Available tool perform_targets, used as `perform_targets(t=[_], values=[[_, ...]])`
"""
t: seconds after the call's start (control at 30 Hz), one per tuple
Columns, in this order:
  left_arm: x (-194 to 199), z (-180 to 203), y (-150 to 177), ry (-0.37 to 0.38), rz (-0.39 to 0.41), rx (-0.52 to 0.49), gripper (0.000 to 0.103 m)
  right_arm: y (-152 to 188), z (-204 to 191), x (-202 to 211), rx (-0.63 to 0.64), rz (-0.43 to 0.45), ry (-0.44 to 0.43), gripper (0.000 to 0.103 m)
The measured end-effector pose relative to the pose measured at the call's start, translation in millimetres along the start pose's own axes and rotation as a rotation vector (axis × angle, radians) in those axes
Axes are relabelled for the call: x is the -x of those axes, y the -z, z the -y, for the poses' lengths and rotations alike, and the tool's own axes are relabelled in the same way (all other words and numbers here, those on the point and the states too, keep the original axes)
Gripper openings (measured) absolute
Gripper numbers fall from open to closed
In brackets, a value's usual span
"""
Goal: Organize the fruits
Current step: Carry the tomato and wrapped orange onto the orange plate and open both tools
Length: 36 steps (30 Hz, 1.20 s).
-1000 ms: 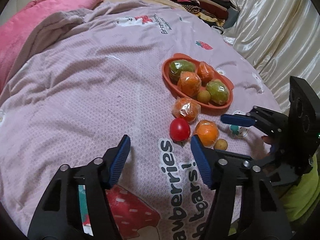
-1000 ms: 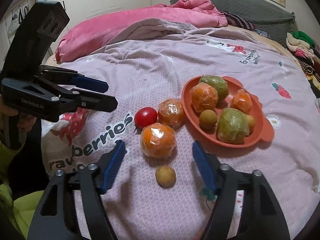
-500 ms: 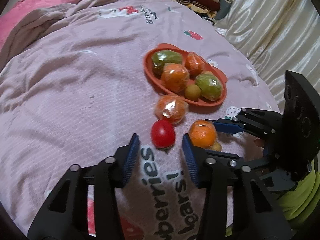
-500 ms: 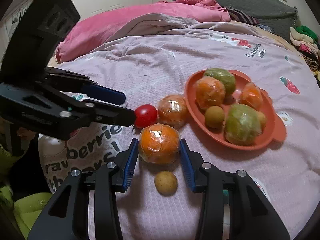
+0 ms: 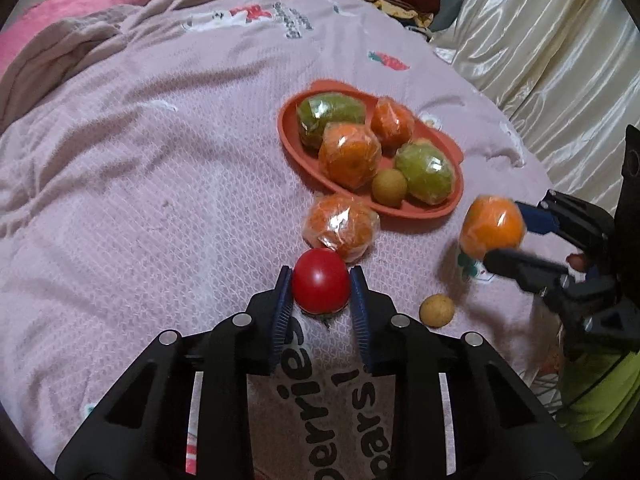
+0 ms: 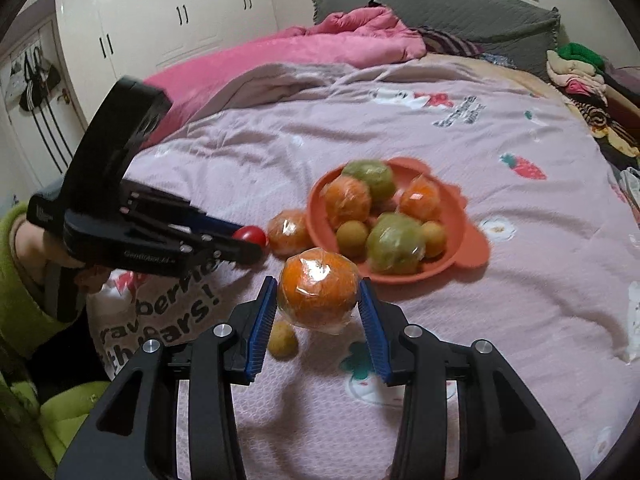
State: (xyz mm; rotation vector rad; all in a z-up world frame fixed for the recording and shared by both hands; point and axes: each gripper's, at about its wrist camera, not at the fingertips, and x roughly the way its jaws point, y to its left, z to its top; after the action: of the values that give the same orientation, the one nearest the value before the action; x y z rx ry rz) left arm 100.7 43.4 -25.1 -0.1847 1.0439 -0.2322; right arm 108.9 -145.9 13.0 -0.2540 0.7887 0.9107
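- Your left gripper [image 5: 321,286] now clamps the red tomato [image 5: 320,282] between its blue pads; a second ago those jaws stood wide over the bedspread [image 5: 160,200] with the tomato ahead of them.
- The tomato rests on the bedspread, just beside a wrapped orange [image 5: 340,226] that lies against the rim of the orange plate [image 5: 288,136].
- Your right gripper [image 6: 318,308] holds the other wrapped orange [image 6: 318,290], pads pressed on both of its sides; a second ago it was open with that orange lying between and ahead of the fingers.
- That orange has come up off the bedspread: in the left wrist view it hangs clear above the cloth, with its shadow below it.
- The small brown fruit [image 5: 437,311] stays on the bedspread, now uncovered and just below and left of the lifted orange in the right wrist view.
- The plate carries the same load as before: two green wrapped fruits, two wrapped oranges and small brown fruits.
- Your green sleeve [image 6: 24,280] shows behind the left gripper.
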Motion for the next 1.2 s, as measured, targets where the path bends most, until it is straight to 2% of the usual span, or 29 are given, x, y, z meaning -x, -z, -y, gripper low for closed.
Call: perform_targets(t=[0.43,0.87,1.2], values=[[21,24,-35,0.021,0.079,-0.052,0.021,-34,26,21,0.006,0.084,0.066,0.040],[-6,49,-56,0.029,0.054,-0.098,0.021,-44,57,14,-0.027,0.091,0.095,0.040],[-21,58,-62,0.009,0.036,-0.129,0.021,-40,74,-3,-0.051,0.060,0.109,0.040]])
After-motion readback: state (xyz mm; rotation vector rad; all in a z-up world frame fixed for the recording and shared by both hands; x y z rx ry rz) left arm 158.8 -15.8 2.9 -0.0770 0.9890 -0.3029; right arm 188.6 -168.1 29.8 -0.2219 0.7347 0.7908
